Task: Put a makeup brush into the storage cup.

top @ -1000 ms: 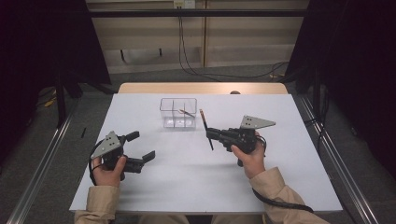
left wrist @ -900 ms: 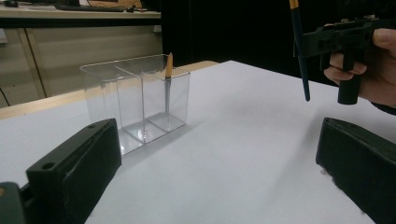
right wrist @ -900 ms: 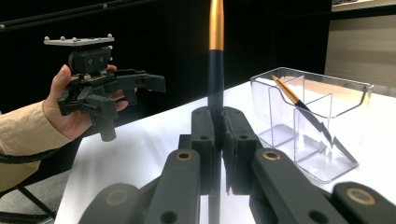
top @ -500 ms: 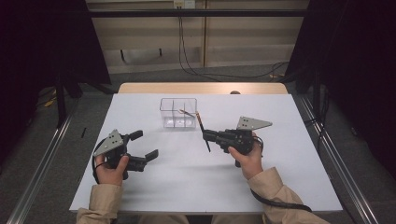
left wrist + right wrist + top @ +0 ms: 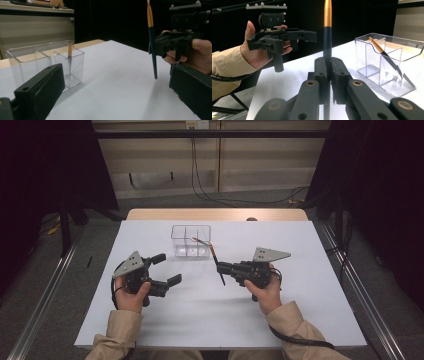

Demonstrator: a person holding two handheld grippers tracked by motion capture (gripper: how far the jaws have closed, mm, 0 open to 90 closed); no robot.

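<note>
A paintbrush point(image 5: 218, 266) with a dark blue handle and a gold ferrule stands nearly upright in my right gripper point(image 5: 220, 268), whose jaws are shut on its handle point(image 5: 327, 51). The left gripper view has this brush point(image 5: 152, 40) hanging tip-down just above the white table. A second brush point(image 5: 201, 241) leans inside a clear divided container point(image 5: 180, 251), seen closer as an orange-handled brush point(image 5: 384, 54) in the box point(image 5: 412, 58). My left gripper point(image 5: 167, 269) hovers left of the held brush, its jaws wide apart with nothing between them point(image 5: 116, 72).
The white table point(image 5: 300, 320) ends at a wooden strip point(image 5: 215, 214) behind the container. Metal rails point(image 5: 45, 295) run along both sides on the floor. Cables lie on the floor behind the table.
My left gripper has moved right and a little up, toward the container and the held brush. The right gripper and its brush have stayed almost in place.
</note>
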